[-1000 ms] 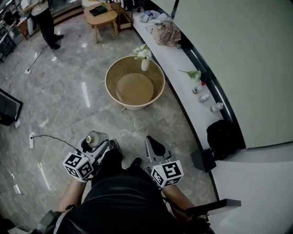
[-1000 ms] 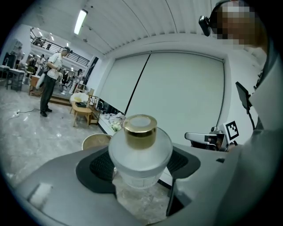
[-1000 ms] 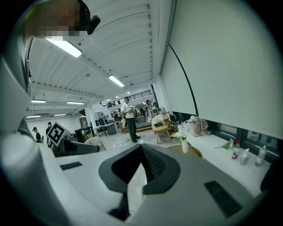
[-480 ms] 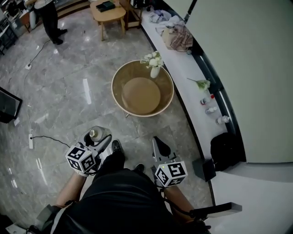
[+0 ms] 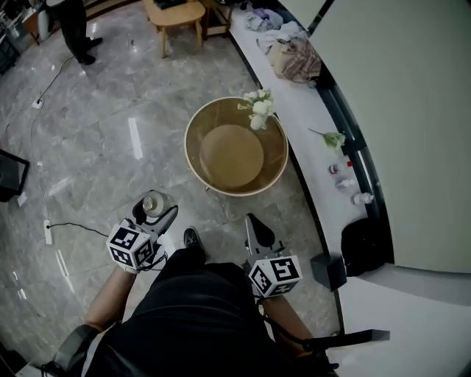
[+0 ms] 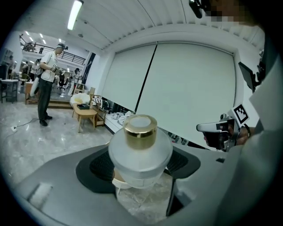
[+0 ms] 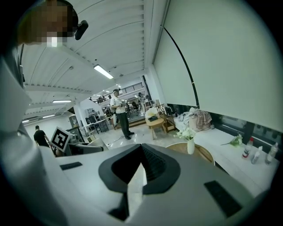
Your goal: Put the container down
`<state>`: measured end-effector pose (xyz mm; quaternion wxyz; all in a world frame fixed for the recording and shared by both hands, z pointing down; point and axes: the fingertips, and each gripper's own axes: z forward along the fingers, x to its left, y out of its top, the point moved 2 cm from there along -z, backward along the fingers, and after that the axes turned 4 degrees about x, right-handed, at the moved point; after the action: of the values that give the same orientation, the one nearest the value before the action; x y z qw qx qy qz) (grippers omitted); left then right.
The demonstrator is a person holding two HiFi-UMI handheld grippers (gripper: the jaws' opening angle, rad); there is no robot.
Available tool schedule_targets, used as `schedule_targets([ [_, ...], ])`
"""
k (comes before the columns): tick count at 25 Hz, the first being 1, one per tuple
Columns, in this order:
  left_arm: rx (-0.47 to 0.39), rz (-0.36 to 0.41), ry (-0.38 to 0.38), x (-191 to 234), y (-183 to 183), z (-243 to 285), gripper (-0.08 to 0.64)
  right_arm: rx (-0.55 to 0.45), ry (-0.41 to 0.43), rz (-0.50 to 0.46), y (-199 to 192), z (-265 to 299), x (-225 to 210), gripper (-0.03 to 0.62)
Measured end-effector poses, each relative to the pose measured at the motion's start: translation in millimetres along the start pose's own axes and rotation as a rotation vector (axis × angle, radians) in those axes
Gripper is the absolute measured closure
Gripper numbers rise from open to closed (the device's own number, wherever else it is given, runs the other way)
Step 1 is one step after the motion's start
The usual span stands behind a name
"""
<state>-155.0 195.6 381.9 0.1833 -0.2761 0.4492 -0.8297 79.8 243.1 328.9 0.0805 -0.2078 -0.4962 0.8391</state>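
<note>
The left gripper (image 5: 152, 215) is clamped on a small, round, cloudy white container with a shiny gold cap (image 6: 140, 152). One dark pad presses on each side of its fat middle. The container stands upright between the jaws, with the gold cap on top. In the head view it is up in the air over the grey stone floor (image 5: 96, 147). It is not on any table.

The right gripper (image 7: 140, 170) has its jaws together, with nothing between them. It is beside the left gripper, a little apart from it.

In front of both grippers is a big round wooden table with a raised rim (image 5: 189, 147). A white vase (image 5: 257, 122) of pale flowers stands on its far edge. The container is on the near left side of this table and does not touch it.

A long white ledge (image 5: 309, 125) runs along the wall on the right, just beside the round table. A few small bottles (image 5: 346, 177) stand on it.

Far off, a person in dark trousers (image 5: 73, 22) stands near a small light wooden table (image 5: 175, 13).
</note>
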Motion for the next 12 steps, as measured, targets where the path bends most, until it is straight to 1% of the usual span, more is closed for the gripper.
schedule_targets([
  [4,0.017,0.043,0.008,23.5,-3.5,7.6,0.222,0.026,-0.007,0.012,-4.8,19.6,5.6,0.586],
  [9,0.043,0.039,-0.002,35.3,-8.3,18.7,0.222,0.049,-0.012,0.029,-6.1,31.8,7.2,0.586],
  [12,0.057,0.047,-0.01,38.4,-8.3,35.9,0.222,0.048,-0.016,0.039,-5.9,39.1,0.3,0.586],
])
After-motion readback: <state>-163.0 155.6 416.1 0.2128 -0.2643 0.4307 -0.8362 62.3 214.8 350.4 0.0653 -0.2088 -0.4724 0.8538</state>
